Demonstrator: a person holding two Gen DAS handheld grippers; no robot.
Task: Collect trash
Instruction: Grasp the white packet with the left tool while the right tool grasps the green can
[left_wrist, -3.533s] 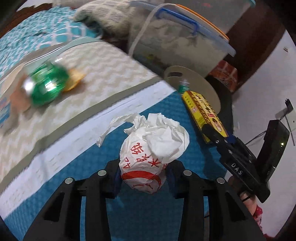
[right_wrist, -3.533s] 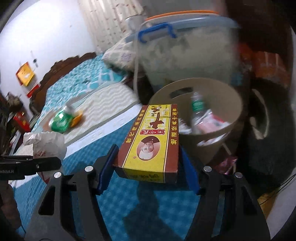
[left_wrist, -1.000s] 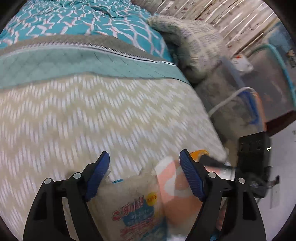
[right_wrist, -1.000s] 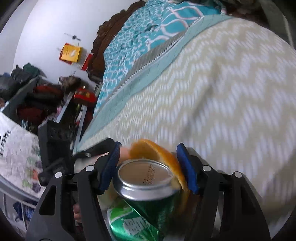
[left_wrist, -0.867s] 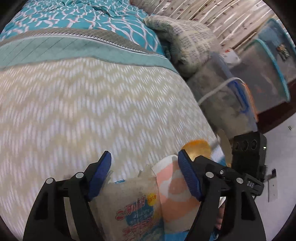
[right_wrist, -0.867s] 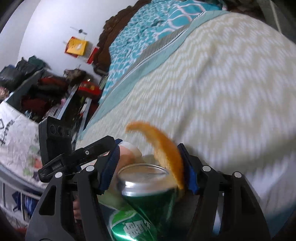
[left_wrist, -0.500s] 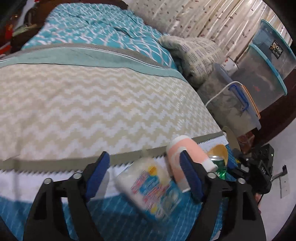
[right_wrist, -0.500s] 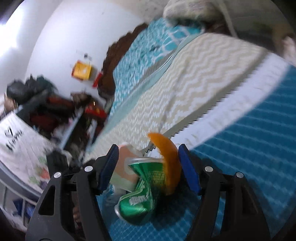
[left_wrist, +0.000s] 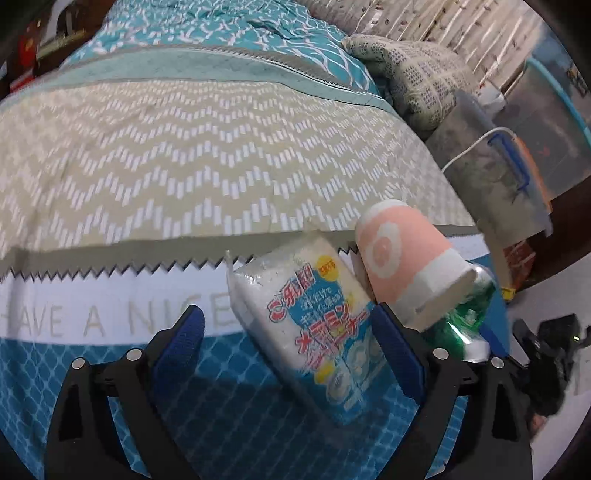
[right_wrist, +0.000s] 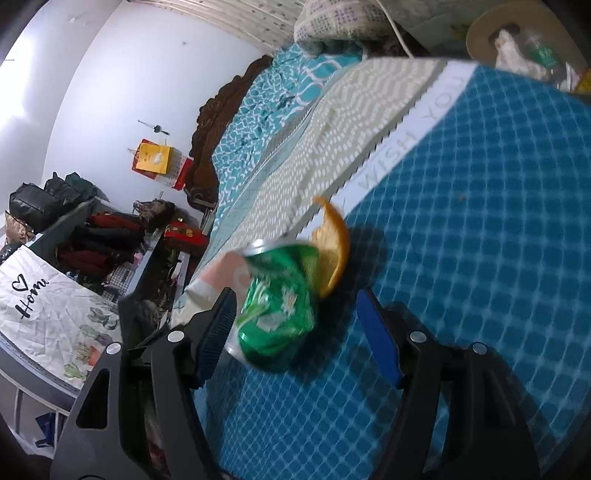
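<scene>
A white and blue plastic packet (left_wrist: 317, 325) with Japanese print, a pink paper cup (left_wrist: 402, 258) and a crushed green can (left_wrist: 469, 314) are bunched together above the blue checked bedspread (left_wrist: 229, 398). My left gripper (left_wrist: 284, 339) is open, its right finger (left_wrist: 395, 354) against the packet. In the right wrist view the green can (right_wrist: 280, 299) and an orange peel (right_wrist: 332, 251) sit between the open fingers of my right gripper (right_wrist: 295, 332), with the pink cup (right_wrist: 218, 273) behind. I cannot tell whether these things rest on the bed or are in the air.
A tan bin (right_wrist: 517, 44) holding trash stands past the bed's far corner. Clear storage boxes (left_wrist: 517, 155) and a folded blanket (left_wrist: 406, 66) are beside the bed. A cluttered shelf (right_wrist: 92, 229) is at the left.
Both grippers pulled back from the beige chevron part to the blue part of the bedspread. The packet, cup, can and peel came along and now sit loosely between opened fingers.
</scene>
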